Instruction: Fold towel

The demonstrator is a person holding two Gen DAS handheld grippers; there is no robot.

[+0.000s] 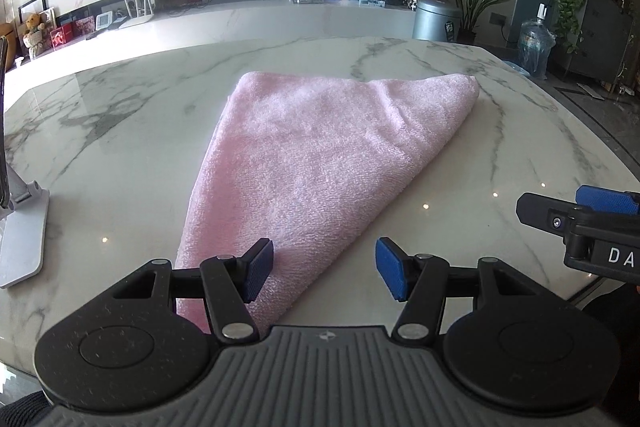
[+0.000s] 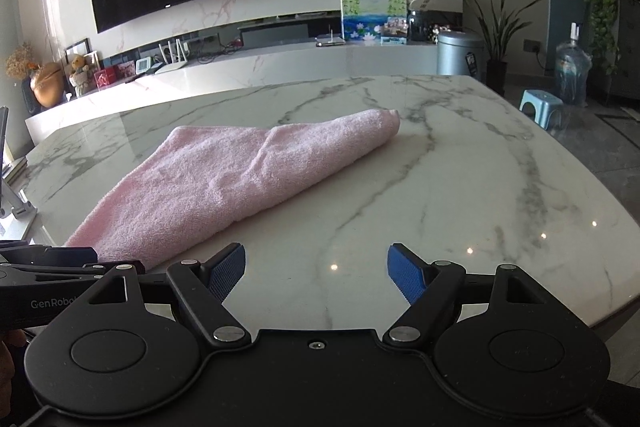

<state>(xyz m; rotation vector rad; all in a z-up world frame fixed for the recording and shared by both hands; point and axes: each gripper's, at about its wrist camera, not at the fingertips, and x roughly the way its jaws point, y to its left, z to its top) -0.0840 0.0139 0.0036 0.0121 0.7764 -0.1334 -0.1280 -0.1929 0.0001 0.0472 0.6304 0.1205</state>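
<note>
Nearest, the left gripper (image 1: 324, 273) is held spread over the towel's near corner, gripping nothing; the right gripper (image 2: 316, 275) is likewise spread above bare table (image 2: 460, 187). The pink towel (image 1: 316, 155) is laid on the marble as a folded triangle, its long axis run from the near-left corner to a rolled far-right tip. A grey stand (image 1: 24, 227) is seen at the left edge.

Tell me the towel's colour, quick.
Plain light pink, no pattern: the towel lies folded on the marble table. Left wrist view shows it best.
</note>
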